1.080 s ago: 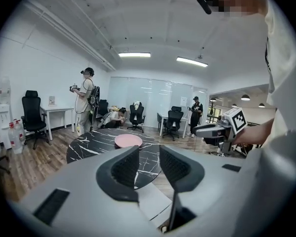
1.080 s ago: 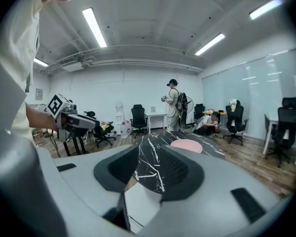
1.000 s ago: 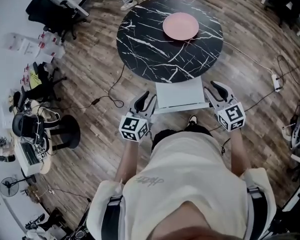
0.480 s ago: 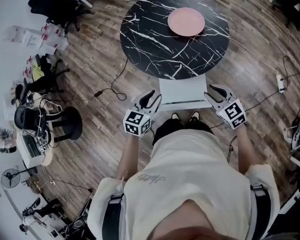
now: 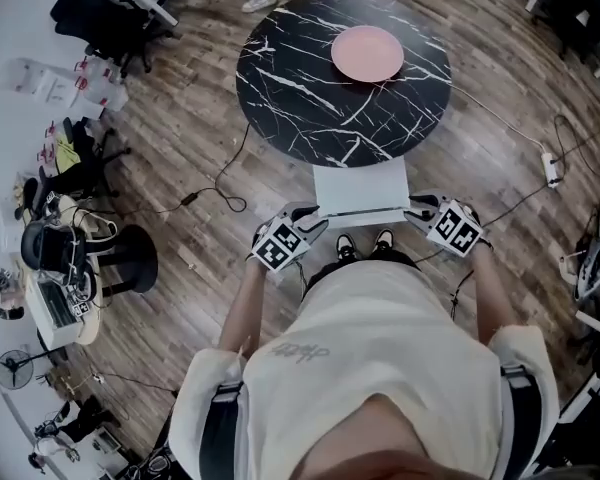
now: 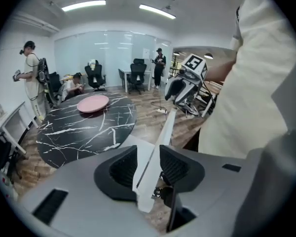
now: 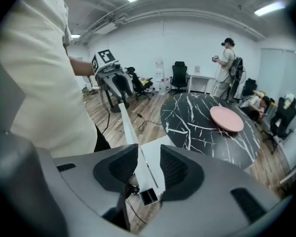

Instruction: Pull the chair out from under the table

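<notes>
Head view: the white chair [image 5: 360,186] stands at the near edge of the round black table [image 5: 300,88], its seat partly under the top and its back toward me; my left claw [image 5: 307,220] sits at the left end of the chair's top rail and my right claw [image 5: 417,208] at the right end, both angled downward; a pink plate [image 5: 367,53] lies on the far part of the table, well apart from the chair; my shoes [image 5: 345,245] show just beside the chair's back, on the wooden floor [image 5: 200,168]. Left gripper view: my left claw stands wide, and the thin white rail runs between its two dark pads [image 6: 122,167] with a gap on each side, so nothing is squeezed; right gripper view: my right claw is wide too, the rail's hollow end lying between its pads, which do not press on it; each claw shows at the far end of the rail in the other's view.
</notes>
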`<action>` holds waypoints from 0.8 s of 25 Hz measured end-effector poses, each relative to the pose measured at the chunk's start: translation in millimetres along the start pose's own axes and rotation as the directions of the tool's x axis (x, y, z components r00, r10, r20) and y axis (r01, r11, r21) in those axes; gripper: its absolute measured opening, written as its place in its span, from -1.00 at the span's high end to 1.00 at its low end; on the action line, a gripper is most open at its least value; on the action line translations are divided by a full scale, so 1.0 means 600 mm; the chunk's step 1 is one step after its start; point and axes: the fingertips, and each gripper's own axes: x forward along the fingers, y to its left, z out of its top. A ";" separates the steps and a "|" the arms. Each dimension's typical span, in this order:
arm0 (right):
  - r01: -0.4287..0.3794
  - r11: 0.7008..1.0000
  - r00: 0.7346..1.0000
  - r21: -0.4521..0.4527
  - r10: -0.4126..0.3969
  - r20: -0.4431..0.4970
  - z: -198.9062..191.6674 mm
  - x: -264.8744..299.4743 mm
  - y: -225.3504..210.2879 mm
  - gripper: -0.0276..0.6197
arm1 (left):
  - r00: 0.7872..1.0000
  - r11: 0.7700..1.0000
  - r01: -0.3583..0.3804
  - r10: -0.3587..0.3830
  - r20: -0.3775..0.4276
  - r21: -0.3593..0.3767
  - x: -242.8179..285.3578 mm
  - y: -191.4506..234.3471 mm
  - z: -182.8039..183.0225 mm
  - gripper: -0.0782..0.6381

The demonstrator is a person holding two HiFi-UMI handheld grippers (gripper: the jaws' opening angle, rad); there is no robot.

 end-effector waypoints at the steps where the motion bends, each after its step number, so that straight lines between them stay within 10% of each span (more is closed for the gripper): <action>1: -0.026 0.999 0.999 -0.021 0.025 -0.037 -0.010 0.006 0.007 0.45 | 0.999 1.000 0.028 -0.028 -0.030 0.013 0.004 -0.006 -0.009 0.39; 12: -0.222 0.948 0.884 -0.226 0.098 -0.458 -0.104 0.077 0.033 0.36 | 0.921 0.972 0.186 -0.121 -0.371 0.144 0.073 -0.027 -0.121 0.37; 20: -0.262 0.933 0.823 -0.248 0.082 -0.562 -0.138 0.117 0.037 0.37 | 0.848 0.947 0.269 -0.145 -0.509 0.178 0.111 -0.033 -0.167 0.37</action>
